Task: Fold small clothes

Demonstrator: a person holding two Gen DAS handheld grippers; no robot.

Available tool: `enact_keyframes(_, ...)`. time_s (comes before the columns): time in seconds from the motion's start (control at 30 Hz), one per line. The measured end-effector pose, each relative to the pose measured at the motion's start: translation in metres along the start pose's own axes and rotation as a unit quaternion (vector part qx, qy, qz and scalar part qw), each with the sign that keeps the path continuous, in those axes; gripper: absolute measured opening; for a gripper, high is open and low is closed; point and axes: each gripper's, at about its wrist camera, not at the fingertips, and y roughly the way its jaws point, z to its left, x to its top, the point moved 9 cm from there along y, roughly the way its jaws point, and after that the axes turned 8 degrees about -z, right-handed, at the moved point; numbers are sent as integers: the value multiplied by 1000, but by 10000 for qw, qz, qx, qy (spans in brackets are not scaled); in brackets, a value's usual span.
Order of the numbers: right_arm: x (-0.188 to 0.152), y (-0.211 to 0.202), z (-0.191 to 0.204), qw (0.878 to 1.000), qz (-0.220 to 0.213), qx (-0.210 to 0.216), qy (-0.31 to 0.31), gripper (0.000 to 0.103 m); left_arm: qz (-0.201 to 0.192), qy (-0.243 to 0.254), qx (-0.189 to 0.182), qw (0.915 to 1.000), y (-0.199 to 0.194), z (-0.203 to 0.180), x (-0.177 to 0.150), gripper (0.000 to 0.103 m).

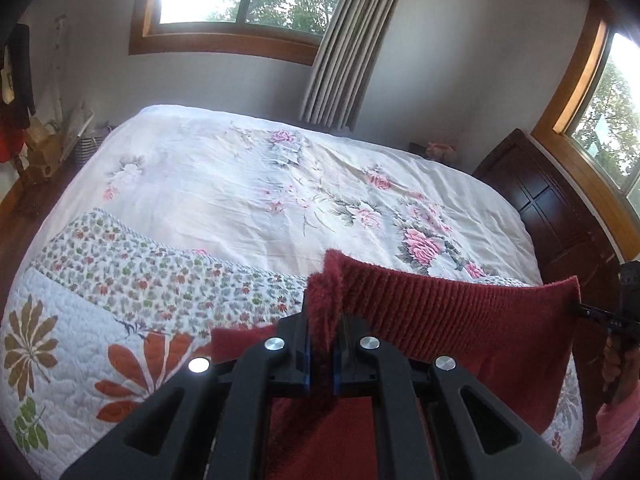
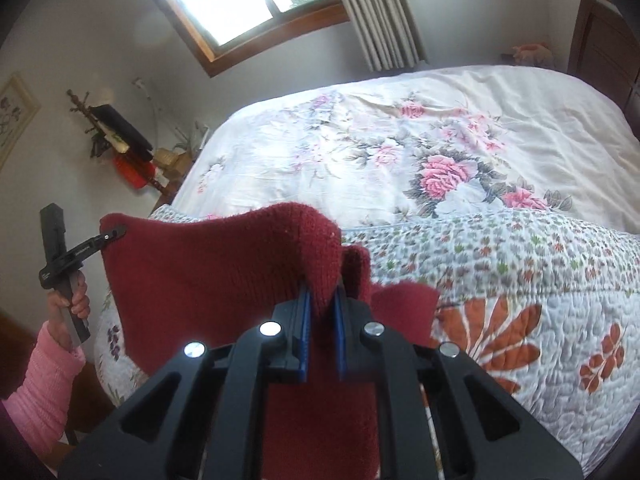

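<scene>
The left gripper (image 1: 323, 316) was squeezed nearly shut on a bunch of the red sweater (image 1: 460, 320). Its blue pads (image 1: 307, 354) pressed the fuzzy knit from both sides, with only a thin gap filled by cloth. The right gripper (image 2: 322, 304) was the same: its two black fingers sat close together and pinched another bunch of the red sweater between blue pads (image 2: 305, 332).

The sweater was held up in the air between the two claws, over the near edge of the bed (image 1: 248, 184). Its top edge stretched from one claw to the other and sagged a little in the middle. The rest of it hung down in front of the claws. A loose part of the sweater stuck out to the side, over the quilt (image 2: 520, 280) with orange flowers.

In the right wrist view, a hand (image 2: 74, 300) in a pink sleeve (image 2: 44, 392) held the handle of the left claw, off to the left. In the left wrist view, the right claw showed at the far right edge, gripping the sweater's corner.

A white sheet (image 2: 400, 132) with pink roses covered the far part of the bed.
</scene>
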Motion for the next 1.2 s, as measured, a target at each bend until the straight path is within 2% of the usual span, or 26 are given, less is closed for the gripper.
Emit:
enact_keyframes(0.1,1,36,-21,9993,256,-254,109,9,283,138,214,9993,35,6,-4,7)
enact_keyframes(0.27,-31,93,-52,9935,871,-621,383,9,1083,187,537,9925,99,22,-52,7)
enact_keyframes(0.37,-51,114,-64,9892,1139,-790,484,9,1340,203,685,9884,119,30,-72,8)
enact_keyframes(0.47,-64,126,-73,9847,1315,-1079,369,20,1549,156,767,9848,129,35,-83,15)
enact_keyframes(0.53,-68,127,-75,9823,1375,-1257,206,20,1633,146,846,9828,131,40,-86,24)
enact_keyframes(0.6,-66,120,-75,9836,1305,-1230,208,21,1625,-12,862,9829,127,45,-81,28)
enact_keyframes(0.7,-57,95,-73,9869,1082,-1155,325,30,1406,-222,907,9856,104,55,-63,37)
enact_keyframes(0.73,-56,83,-71,9874,1018,-1179,290,39,1261,-227,958,9871,93,58,-55,37)
enact_keyframes(0.8,-58,56,-61,9893,905,-1142,16,43,879,-100,1054,9905,62,61,-40,38)
enact_keyframes(0.87,-69,32,-51,9908,872,-1023,-145,46,684,79,962,9930,31,57,-40,45)
enact_keyframes(0.93,-91,8,-41,9929,913,-745,-133,54,723,250,983,9922,8,53,-55,47)
enact_keyframes(1.07,-137,-19,-34,9921,1122,-550,62,54,1122,283,736,9906,-26,44,-111,47)
enact_keyframes(1.2,-179,-29,-26,9908,1274,-226,385,53,1392,4,652,9881,-42,44,-158,48)
